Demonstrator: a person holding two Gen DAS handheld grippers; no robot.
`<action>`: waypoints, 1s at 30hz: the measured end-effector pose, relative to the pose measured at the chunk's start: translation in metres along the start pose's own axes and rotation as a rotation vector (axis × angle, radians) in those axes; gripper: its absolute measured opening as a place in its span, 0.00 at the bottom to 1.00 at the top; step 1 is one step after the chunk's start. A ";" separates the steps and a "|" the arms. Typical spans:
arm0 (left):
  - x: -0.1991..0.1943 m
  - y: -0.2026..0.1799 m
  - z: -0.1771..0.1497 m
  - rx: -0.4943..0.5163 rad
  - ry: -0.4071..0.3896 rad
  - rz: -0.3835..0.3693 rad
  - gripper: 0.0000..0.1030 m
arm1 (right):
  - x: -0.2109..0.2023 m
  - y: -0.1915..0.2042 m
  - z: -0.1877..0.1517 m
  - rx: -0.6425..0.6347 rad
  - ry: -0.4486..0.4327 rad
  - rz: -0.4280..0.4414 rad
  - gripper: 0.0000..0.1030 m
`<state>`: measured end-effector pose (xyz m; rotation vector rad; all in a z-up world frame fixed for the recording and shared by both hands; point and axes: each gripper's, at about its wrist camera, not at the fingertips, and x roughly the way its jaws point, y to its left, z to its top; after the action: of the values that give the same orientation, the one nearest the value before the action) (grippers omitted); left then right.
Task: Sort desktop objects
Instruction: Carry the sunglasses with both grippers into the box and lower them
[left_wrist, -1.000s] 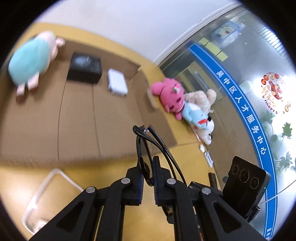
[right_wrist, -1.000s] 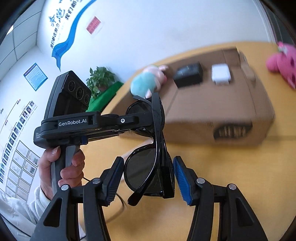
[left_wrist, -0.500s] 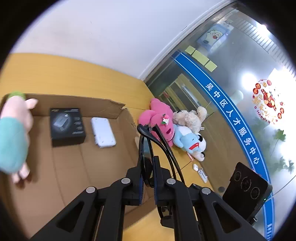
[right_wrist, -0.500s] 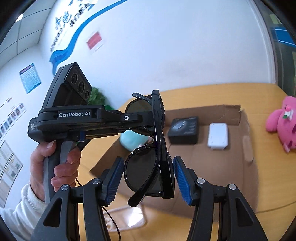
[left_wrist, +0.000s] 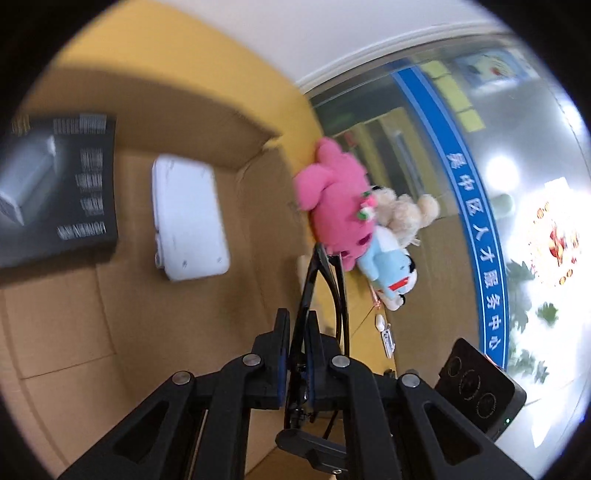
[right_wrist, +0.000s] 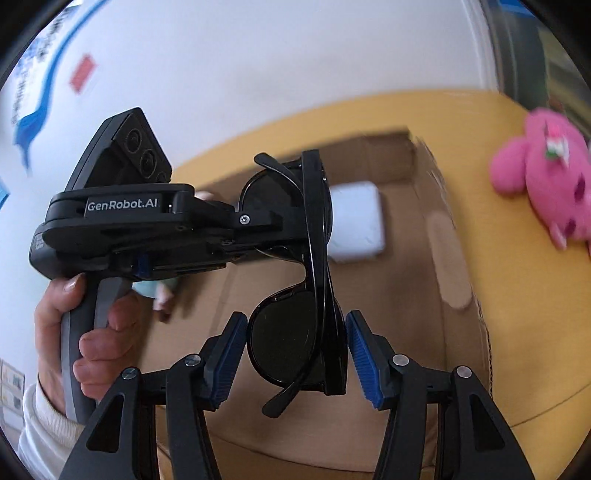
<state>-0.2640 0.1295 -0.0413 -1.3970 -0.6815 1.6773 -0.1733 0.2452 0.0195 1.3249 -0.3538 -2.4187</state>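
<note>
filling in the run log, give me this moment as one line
left gripper: shut on sunglasses | right gripper: open around lower lens, pads clear | over cardboard box | box holds white case, black box

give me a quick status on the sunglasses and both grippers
Left hand-held gripper shut on sunglasses. Right hand-held gripper open, straddling them. Cardboard box below; nothing blocking.

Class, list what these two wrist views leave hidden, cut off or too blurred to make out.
- Left wrist view: print on the black box is motion-blurred, and its left side is cut off by the edge.
- Right wrist view: the teal plush is mostly hidden behind the left gripper clamping the sunglasses.
- Left wrist view: small white items beside the cardboard box are too small to identify.
</note>
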 end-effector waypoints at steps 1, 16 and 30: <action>0.007 0.006 0.000 -0.022 0.011 -0.006 0.06 | 0.004 -0.005 -0.001 0.012 0.018 -0.021 0.52; 0.052 0.051 -0.015 -0.184 0.113 0.005 0.08 | 0.040 -0.014 -0.012 -0.002 0.211 -0.237 0.48; 0.063 0.047 -0.010 -0.173 0.140 0.042 0.10 | 0.059 -0.018 -0.018 0.001 0.306 -0.322 0.49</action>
<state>-0.2686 0.1584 -0.1152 -1.6437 -0.7357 1.5650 -0.1906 0.2351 -0.0415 1.8407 -0.0621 -2.4016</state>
